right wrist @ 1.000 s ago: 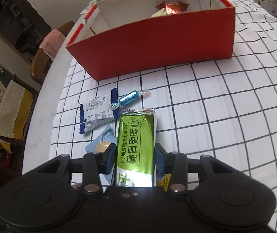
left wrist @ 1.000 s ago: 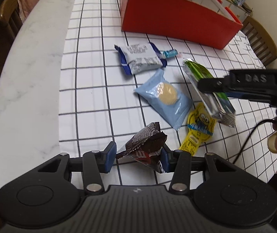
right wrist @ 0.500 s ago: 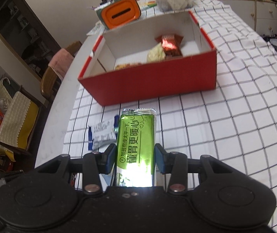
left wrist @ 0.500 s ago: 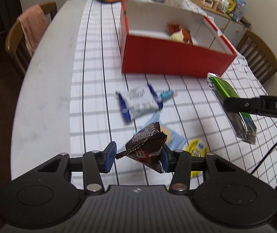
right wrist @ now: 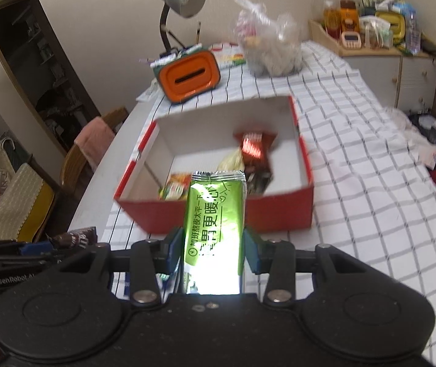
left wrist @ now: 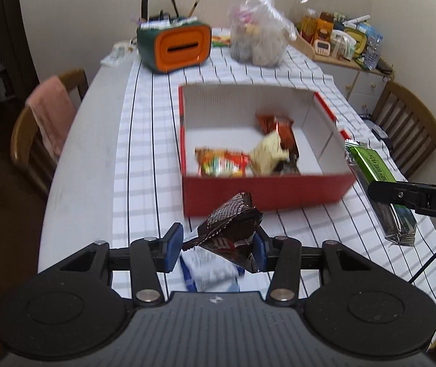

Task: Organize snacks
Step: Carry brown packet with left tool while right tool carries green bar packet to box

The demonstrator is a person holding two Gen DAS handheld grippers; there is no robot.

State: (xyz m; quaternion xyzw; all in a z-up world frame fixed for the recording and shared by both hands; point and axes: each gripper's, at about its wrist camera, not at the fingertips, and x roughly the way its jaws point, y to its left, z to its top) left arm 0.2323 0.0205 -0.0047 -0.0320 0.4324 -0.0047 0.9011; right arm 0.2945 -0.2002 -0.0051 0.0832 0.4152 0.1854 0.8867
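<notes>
On the checked cloth of the surface stands an open red box with white inner walls. Inside it lie an orange packet, a pale yellow wrapper and a red-brown packet, bunched toward its near right corner. Behind the box sit an orange-fronted holder, a tied clear bag and a desk lamp. A blue-and-white packet lies on the cloth under the left claw, whose jaws are clamped on a crumpled brown wrapper held above the cloth, short of the box's near wall. The right claw grips a green bar packet lengthwise, its far end overlapping the box's near edge in view.
</notes>
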